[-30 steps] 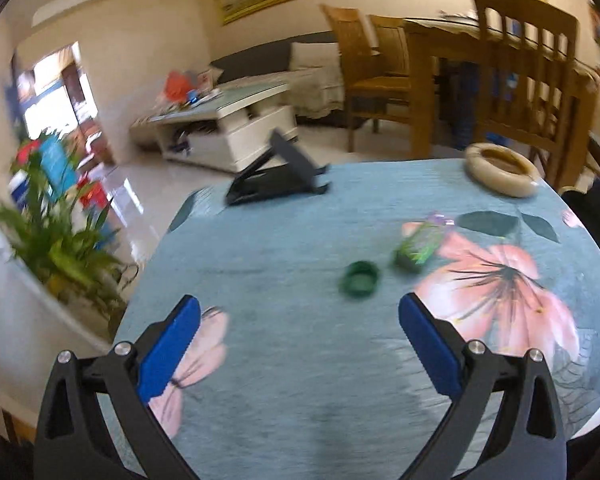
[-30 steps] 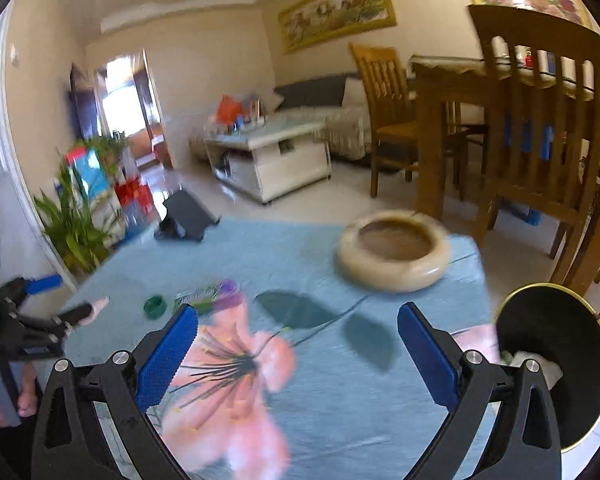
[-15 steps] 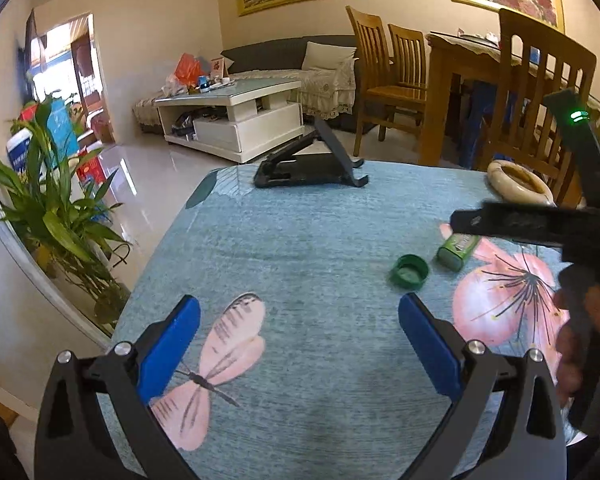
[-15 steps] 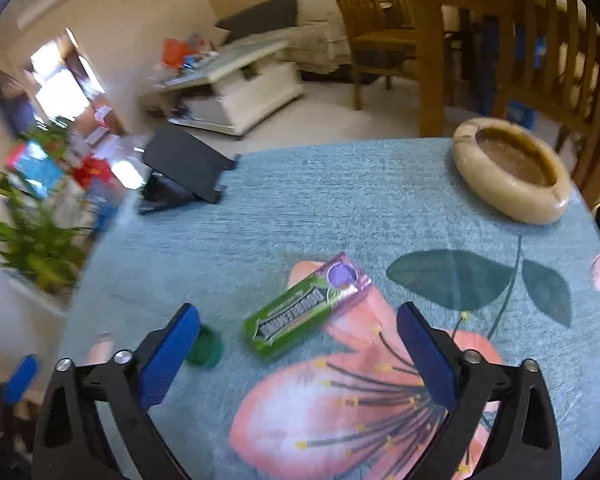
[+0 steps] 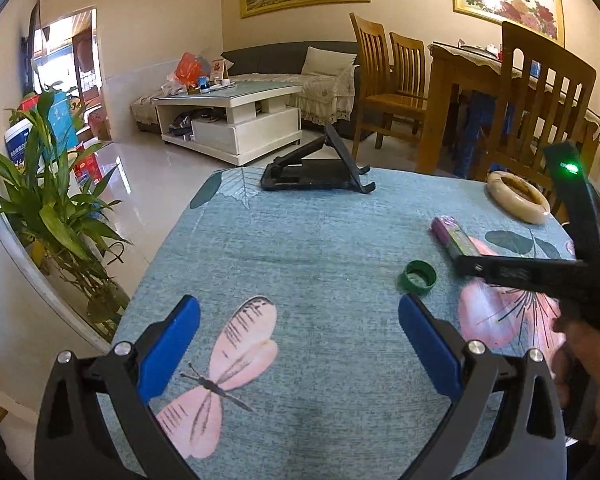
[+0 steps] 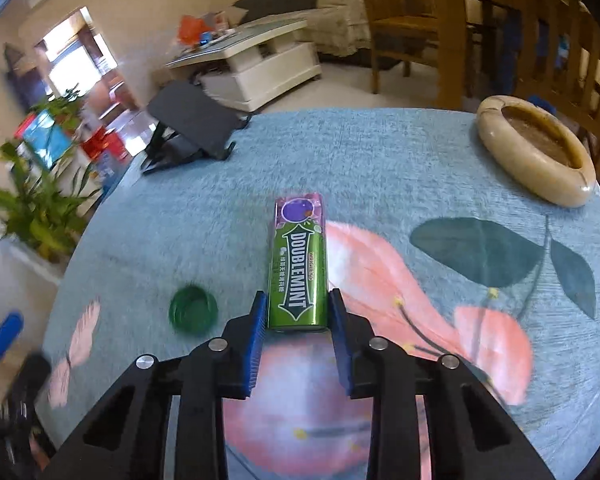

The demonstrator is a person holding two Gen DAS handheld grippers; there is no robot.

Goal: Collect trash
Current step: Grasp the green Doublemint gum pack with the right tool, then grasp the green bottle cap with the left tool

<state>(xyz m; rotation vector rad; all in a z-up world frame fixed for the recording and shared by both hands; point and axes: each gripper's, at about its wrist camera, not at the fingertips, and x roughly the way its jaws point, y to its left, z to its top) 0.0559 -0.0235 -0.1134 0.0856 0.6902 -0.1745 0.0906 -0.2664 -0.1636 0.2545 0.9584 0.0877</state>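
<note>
A green and purple Doublemint gum pack lies on the teal flowered tablecloth. My right gripper is shut on the near end of the pack. A green bottle cap lies to the left of it. In the left wrist view, the gum pack and the cap lie at the right, with the right gripper's black body over the pack. My left gripper is open and empty above the tablecloth, left of the cap.
A black folding stand sits at the table's far edge. A beige stone ashtray sits at the far right. Wooden chairs and a dining table stand behind. A potted plant is on the floor at the left.
My right gripper moved down to the gum pack and closed on its near end. The left gripper stayed open and shifted slightly.
</note>
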